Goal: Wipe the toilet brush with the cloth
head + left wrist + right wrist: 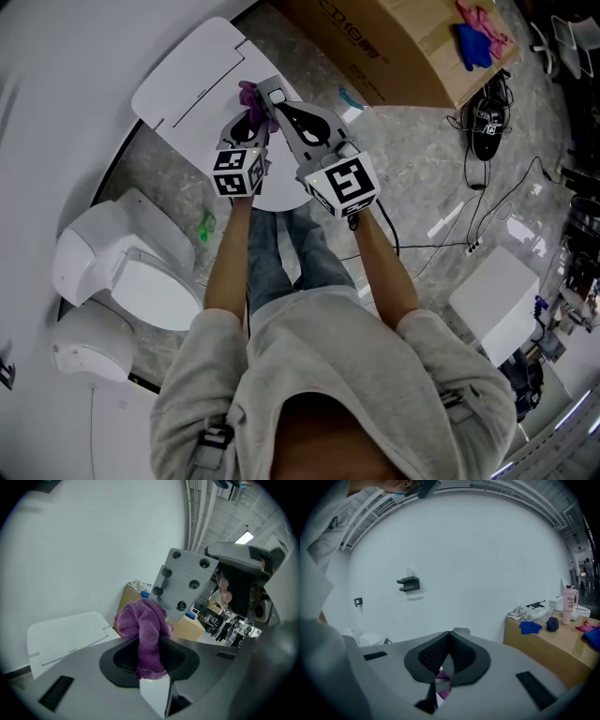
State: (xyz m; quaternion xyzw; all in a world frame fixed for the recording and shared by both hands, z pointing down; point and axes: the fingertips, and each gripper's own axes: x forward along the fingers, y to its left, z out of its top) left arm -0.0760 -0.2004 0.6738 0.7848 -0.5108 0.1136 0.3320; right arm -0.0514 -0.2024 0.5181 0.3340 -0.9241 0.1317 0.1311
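In the head view both grippers are held close together at chest height. My left gripper (249, 105) is shut on a purple cloth (247, 94); in the left gripper view the cloth (146, 630) bulges out between the jaws of the left gripper (150, 656). Below it shows a white piece (154, 693), which looks like the toilet brush's handle. My right gripper (278, 101) touches the cloth, and its grey jaw plate (185, 581) stands right behind it. The right gripper (447, 651) is shut on a thin white strip (443, 677), with purple cloth (444, 693) beneath. The brush head is hidden.
A white toilet (131, 281) stands at the lower left, and a white panel (202, 80) lies ahead by the wall. At the upper right, a cardboard box (394, 47) carries blue and pink cloths. Black shoes (487, 122), cables (469, 246) and a white box (497, 300) are to the right.
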